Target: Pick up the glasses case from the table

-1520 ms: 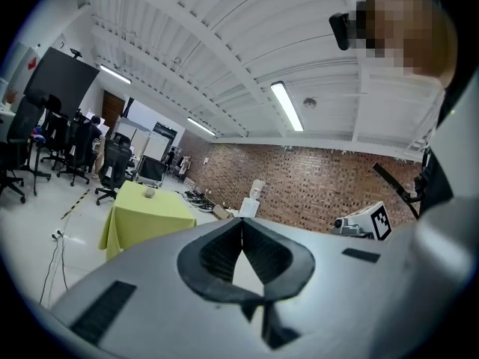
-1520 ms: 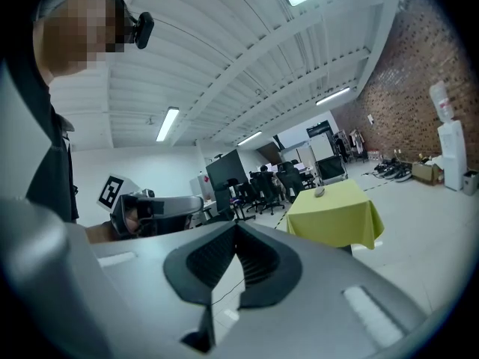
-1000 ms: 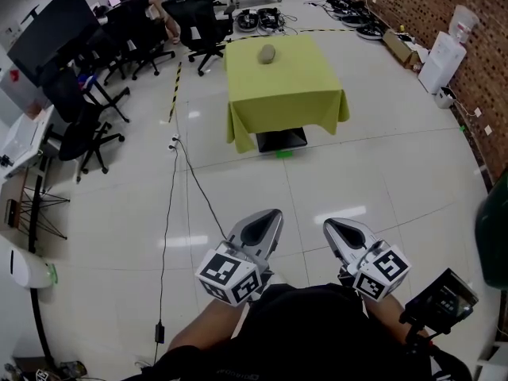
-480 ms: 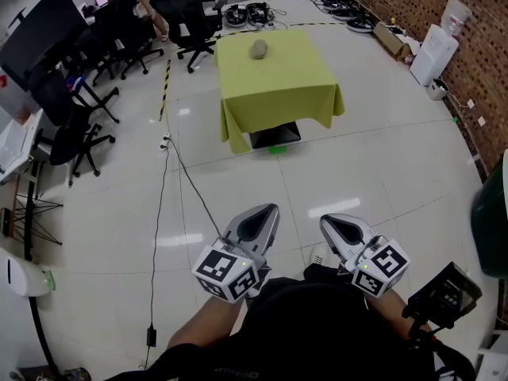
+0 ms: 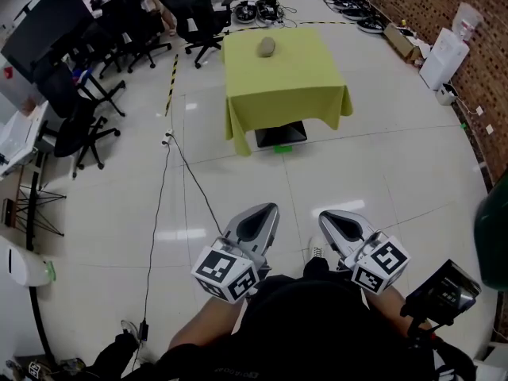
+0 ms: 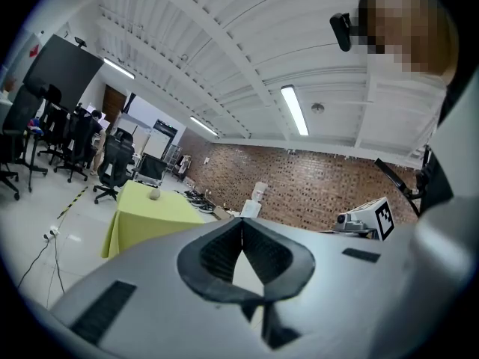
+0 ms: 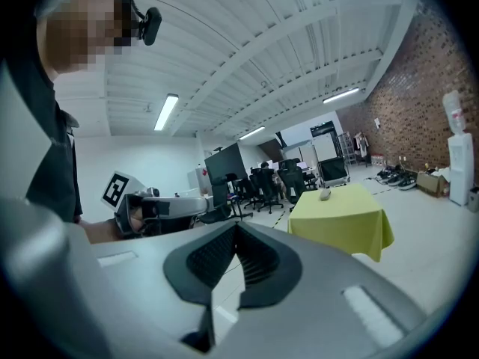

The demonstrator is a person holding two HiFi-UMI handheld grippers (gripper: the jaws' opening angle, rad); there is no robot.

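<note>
Yellow-green tablecloth drapes a small table that stands alone on the white tiled floor, at the far end of the head view. The glasses case, grey-brown and oval, lies on top toward the table's far edge, a bit left of centre. Nothing else is on the cloth and nothing touches the case.

The left gripper is low in frame, close to the person's dark-clothed body, and points toward the table but is well apart from it. In the left gripper view its jaws are pressed together at the tips with nothing between them. The right gripper is just beside it with a strip of floor between the two. It points the same way, jaws likewise closed tip to tip and empty. Each carries a cube with square markers at the rear.

In the left gripper view the table and case sit small and distant, left of the jaws. In the right gripper view they sit right of the jaws.

Black office chairs cluster at back left, with a dark screen beside them. A brick wall runs along the right, with a white water dispenser against it. A thin cable trails across the floor from near the table's left side down toward the person.
</note>
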